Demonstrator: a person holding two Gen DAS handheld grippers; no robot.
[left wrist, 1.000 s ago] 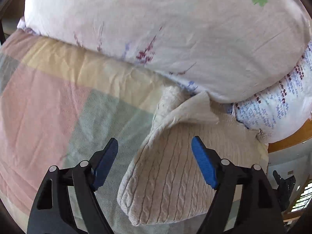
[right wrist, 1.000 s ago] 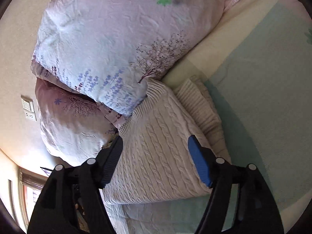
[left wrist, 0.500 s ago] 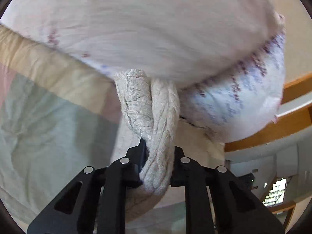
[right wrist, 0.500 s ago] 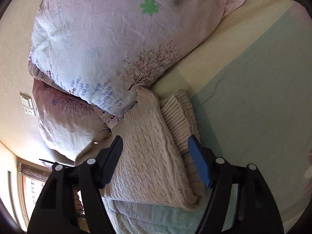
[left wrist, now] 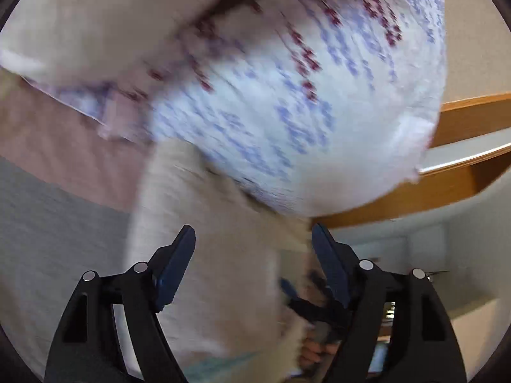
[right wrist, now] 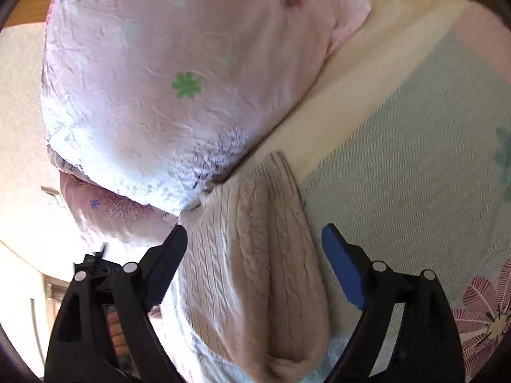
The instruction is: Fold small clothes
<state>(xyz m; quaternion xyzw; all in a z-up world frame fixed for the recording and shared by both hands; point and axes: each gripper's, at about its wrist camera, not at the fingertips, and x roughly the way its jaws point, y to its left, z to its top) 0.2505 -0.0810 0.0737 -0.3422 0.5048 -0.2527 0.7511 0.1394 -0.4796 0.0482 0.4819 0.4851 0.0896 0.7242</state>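
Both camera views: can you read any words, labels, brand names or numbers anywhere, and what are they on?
None: neither view shows readable text.
Upper pillow: a printed green flower and purple branches, no lettering.
Lower pillow: blue and dark red marks, blurred by motion, apparently pattern rather than words.
Bedspread: colour blocks and flower prints only.
Knit sweater: no tag showing.
Left tool and right tool: no markings.

A cream cable-knit sweater (right wrist: 255, 265) is seen folded into a thick, narrow bundle, its ribbed hem turned toward the pillows. It is laid flat on the pastel checked bedcover, with its far end pressed against the lower pillow. In the left wrist view the sweater (left wrist: 210, 255) is blurred.
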